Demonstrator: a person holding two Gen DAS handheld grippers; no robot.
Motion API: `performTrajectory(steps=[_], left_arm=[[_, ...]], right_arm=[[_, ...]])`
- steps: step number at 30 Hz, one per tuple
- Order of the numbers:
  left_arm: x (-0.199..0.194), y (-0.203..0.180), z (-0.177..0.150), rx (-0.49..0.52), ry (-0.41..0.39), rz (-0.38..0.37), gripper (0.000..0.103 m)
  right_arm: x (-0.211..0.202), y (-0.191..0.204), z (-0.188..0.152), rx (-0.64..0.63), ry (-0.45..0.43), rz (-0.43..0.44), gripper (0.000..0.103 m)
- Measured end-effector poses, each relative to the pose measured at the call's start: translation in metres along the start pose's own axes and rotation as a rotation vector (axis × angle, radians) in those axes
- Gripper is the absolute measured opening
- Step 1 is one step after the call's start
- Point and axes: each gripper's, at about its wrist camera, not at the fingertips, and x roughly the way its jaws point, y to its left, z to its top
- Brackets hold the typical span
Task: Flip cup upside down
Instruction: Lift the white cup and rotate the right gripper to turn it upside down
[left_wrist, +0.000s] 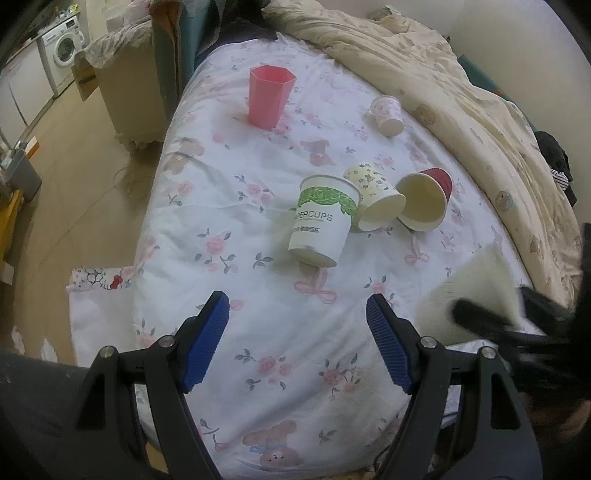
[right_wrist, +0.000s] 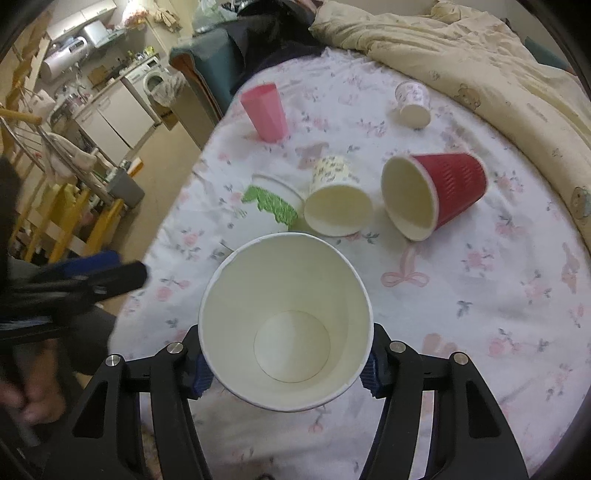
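My right gripper (right_wrist: 286, 365) is shut on a white paper cup (right_wrist: 284, 321), held above the bed with its mouth facing the camera; its blue pads press both sides. In the left wrist view the same cup (left_wrist: 476, 291) shows blurred at the right edge. My left gripper (left_wrist: 297, 339) is open and empty over the floral sheet (left_wrist: 258, 295). A white cup with green print (left_wrist: 325, 218) stands upside down and tilted. A floral yellow cup (left_wrist: 375, 197) and a red cup (left_wrist: 428, 197) lie on their sides beside it.
A pink plastic cup (left_wrist: 270, 96) stands upright at the far side of the bed. A small pink-patterned paper cup (left_wrist: 388, 114) lies tilted near a beige duvet (left_wrist: 461, 103). The bed's left edge drops to the floor (left_wrist: 74, 177); a washing machine (left_wrist: 64, 46) stands far left.
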Motion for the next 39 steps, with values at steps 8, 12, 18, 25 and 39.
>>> performTrajectory(steps=[8,12,18,25,39], left_arm=[[0.009,-0.015,-0.006,0.07,0.017,0.007,0.074],[0.013,-0.025,-0.007,0.105,0.016,0.015,0.074],[0.017,-0.037,-0.011,0.157,0.018,0.024,0.074],[0.022,-0.053,-0.022,0.238,0.049,-0.001,0.073],[0.022,-0.074,-0.033,0.298,0.099,-0.143,0.072]], right_arm=[[-0.043,-0.019,-0.017,0.052,-0.09,0.137,0.063],[-0.043,-0.02,-0.013,0.074,-0.102,0.165,0.063],[-0.038,-0.011,-0.011,0.058,-0.085,0.227,0.063],[-0.03,-0.004,-0.009,0.036,-0.068,0.228,0.063],[-0.02,-0.005,0.0,0.05,-0.037,0.21,0.064]])
